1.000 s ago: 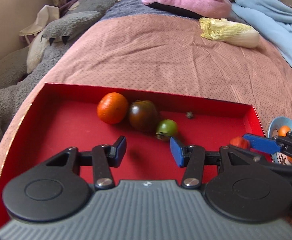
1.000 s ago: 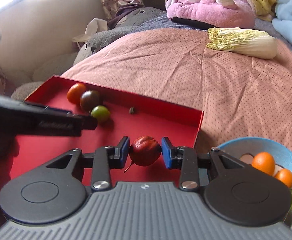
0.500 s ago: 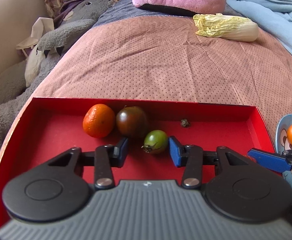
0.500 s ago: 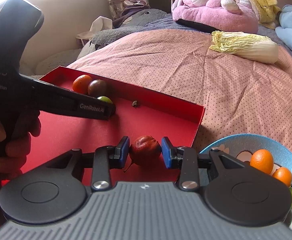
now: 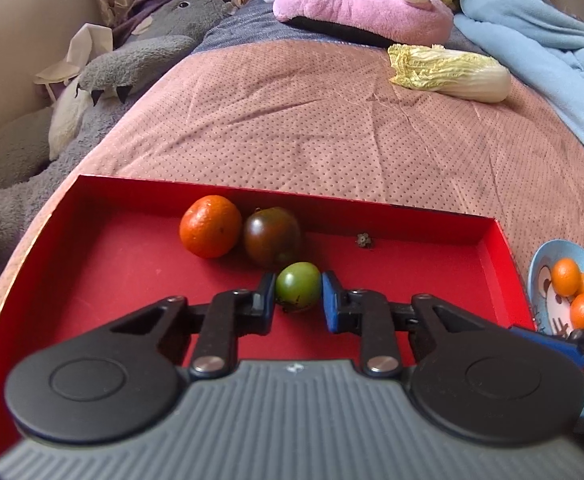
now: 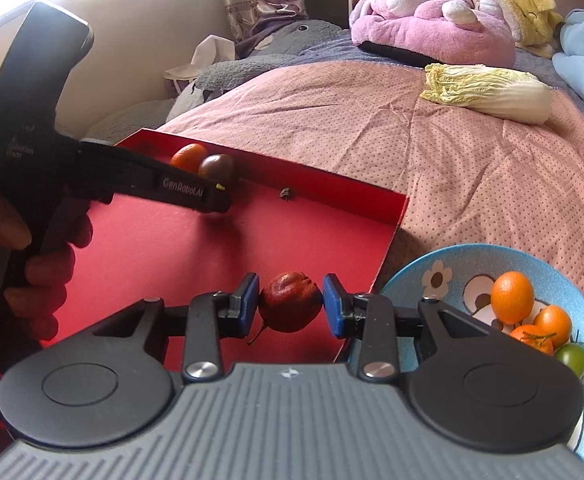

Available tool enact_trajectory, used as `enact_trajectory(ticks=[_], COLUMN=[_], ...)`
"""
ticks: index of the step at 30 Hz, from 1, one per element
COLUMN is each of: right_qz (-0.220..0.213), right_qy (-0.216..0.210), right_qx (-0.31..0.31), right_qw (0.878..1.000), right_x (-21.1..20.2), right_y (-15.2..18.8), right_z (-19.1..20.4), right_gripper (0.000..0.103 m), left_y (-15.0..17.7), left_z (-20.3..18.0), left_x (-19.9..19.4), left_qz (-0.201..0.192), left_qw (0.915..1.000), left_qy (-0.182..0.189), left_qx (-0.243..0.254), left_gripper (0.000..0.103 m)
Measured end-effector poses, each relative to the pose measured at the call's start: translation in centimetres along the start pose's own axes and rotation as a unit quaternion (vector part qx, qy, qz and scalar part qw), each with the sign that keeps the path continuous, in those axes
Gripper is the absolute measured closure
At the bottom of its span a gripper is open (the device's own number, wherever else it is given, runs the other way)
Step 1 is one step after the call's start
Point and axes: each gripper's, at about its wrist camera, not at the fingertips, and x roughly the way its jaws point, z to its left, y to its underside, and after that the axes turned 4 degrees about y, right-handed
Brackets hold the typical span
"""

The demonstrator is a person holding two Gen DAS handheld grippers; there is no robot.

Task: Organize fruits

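A red tray (image 5: 131, 264) lies on the bed and holds a mandarin (image 5: 210, 226), a dark tomato (image 5: 271, 236) and a small green tomato (image 5: 298, 288). My left gripper (image 5: 296, 299) has its jaws closing on the green tomato, with both blue pads against its sides. In the right wrist view, my right gripper (image 6: 290, 305) is shut on a wrinkled red fruit (image 6: 287, 302) just above the tray's right edge (image 6: 392, 240). Beside it stands a blue bowl (image 6: 412, 292) with mandarins (image 6: 512, 298) and a green tomato (image 6: 570, 356). A hand holds the left gripper (image 6: 211, 200) over the tray.
A small dried calyx (image 5: 364, 240) lies by the tray's far wall. A napa cabbage (image 5: 452, 74) rests on the pink quilt beyond. A pink plush (image 5: 356, 4), a grey plush (image 5: 139, 64) and a blue blanket (image 5: 552, 40) border the bed.
My left gripper moved forward to the green tomato and its jaws closed on it. My right gripper, still holding the red fruit, shifted right towards the bowl.
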Motion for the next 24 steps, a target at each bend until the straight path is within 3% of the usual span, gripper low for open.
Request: enact_trajectory(ticks=[7, 11, 16, 24], right_qz=[0.003, 0.01, 0.013, 0.022], right_qy=[-0.025, -0.027, -0.018, 0.001], right_qx=[-0.026, -0.038, -0.049, -0.067], right_qw=[0.999, 0.999, 0.999, 0.997], right_x=[-1.4, -1.6, -1.4, -1.2], right_y=[1.2, 1.8, 2.5, 3.1], right_z=[2.2, 3.0, 3.3, 3.4], right_gripper=[0.063, 0.063, 0.063, 0.066], left_y=[0.5, 1.0, 1.4, 1.3], left_z=[0.5, -0.2, -0.8, 0.0], left_x=[-2.2, -3.3, -3.3, -3.5], left_qz=[-0.018, -0.034, -0.033, -0.041], left_qw=[0.9995, 0.9991, 0.9985, 0.9979], left_qy=[0.002, -0.015, -0.044, -0.045], left_qx=[-0.025, -0.02, -0.006, -0.021], left_gripper=[0.075, 0.075, 0.075, 0.075])
